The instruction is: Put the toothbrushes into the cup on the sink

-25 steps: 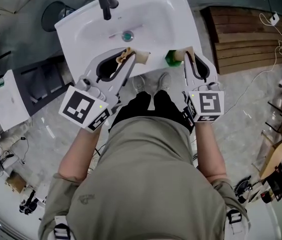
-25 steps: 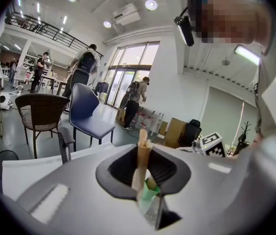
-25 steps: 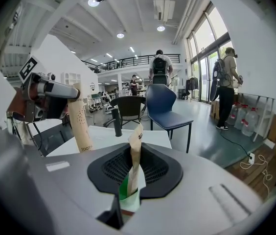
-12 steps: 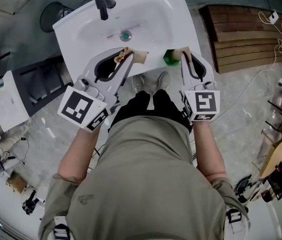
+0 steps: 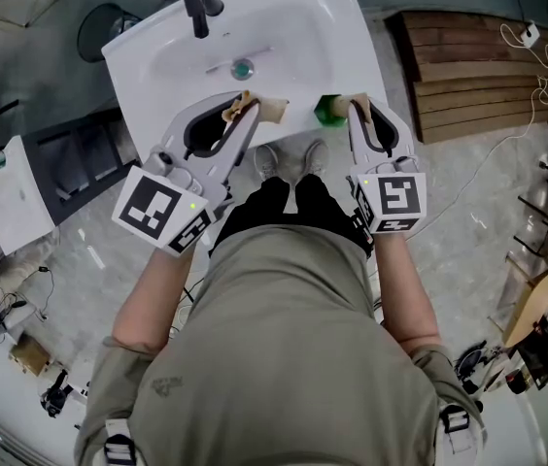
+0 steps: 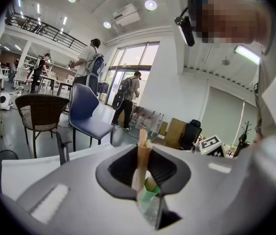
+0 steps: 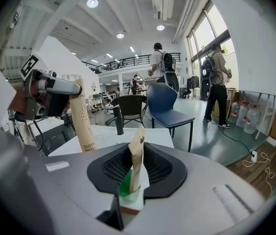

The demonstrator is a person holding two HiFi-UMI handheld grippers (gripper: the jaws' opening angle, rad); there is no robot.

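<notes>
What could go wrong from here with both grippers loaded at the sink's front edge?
The left gripper pinches the left toothbrush pack and the right gripper the right toothbrush pack, both thin; either might pivot or slip. Both hang at the front rim of the sink, so a dropped pack could hit the floor.

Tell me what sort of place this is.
Probably a big open lab or workshop hall, not a bathroom: the sink stands free on a bare floor beside wooden planks, and the left gripper view shows a blue chair, a mezzanine railing and tall glass doors.
</notes>
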